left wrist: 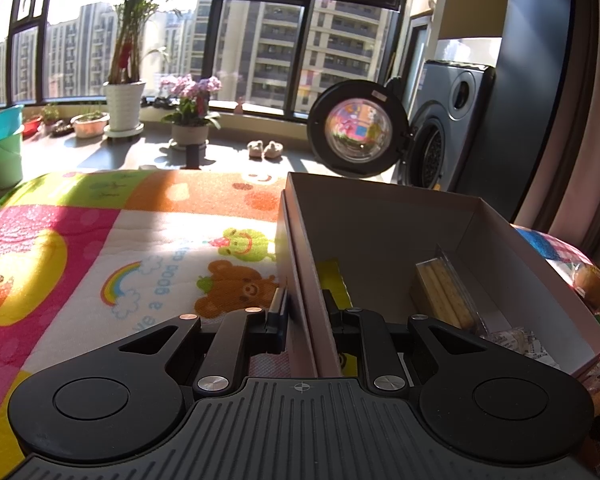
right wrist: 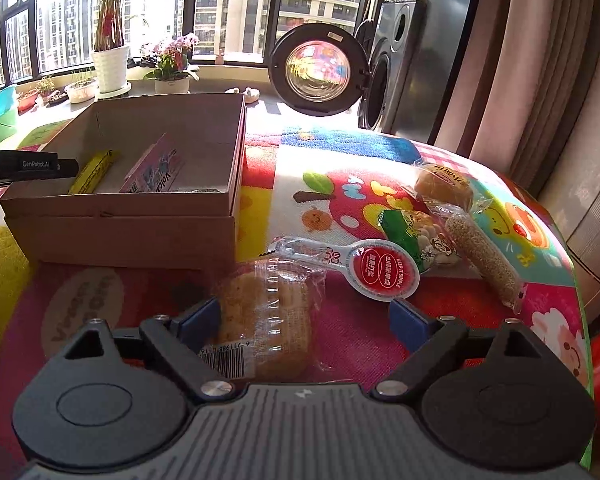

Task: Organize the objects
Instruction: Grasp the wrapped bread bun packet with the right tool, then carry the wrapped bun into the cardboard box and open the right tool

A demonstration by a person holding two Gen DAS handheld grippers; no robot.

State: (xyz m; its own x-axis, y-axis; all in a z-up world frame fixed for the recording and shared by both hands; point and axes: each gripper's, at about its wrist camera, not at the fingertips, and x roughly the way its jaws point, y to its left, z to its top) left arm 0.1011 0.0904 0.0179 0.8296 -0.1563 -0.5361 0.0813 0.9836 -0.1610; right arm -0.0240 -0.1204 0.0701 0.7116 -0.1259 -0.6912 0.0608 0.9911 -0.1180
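My left gripper (left wrist: 303,314) is shut on the left wall of an open cardboard box (left wrist: 380,216). One finger is outside the wall and one inside. The box holds a clear pack of biscuit sticks (left wrist: 444,298), a yellow packet (left wrist: 332,278) and a crinkled wrapped item (left wrist: 516,340). In the right wrist view my right gripper (right wrist: 304,322) stands wide open low over the colourful mat. A wrapped round bread (right wrist: 266,316) lies between its blue pads, close to the left one and well clear of the right one. The box (right wrist: 140,208) sits to the upper left, with one left finger (right wrist: 60,166) at its wall.
More snacks lie on the mat right of the bread: a round red-label packet (right wrist: 382,270), a green packet (right wrist: 416,240), a sesame stick (right wrist: 484,260) and a bun (right wrist: 444,186). A washing machine (right wrist: 392,64) with its door open stands behind, with potted plants (right wrist: 108,60) by the window.
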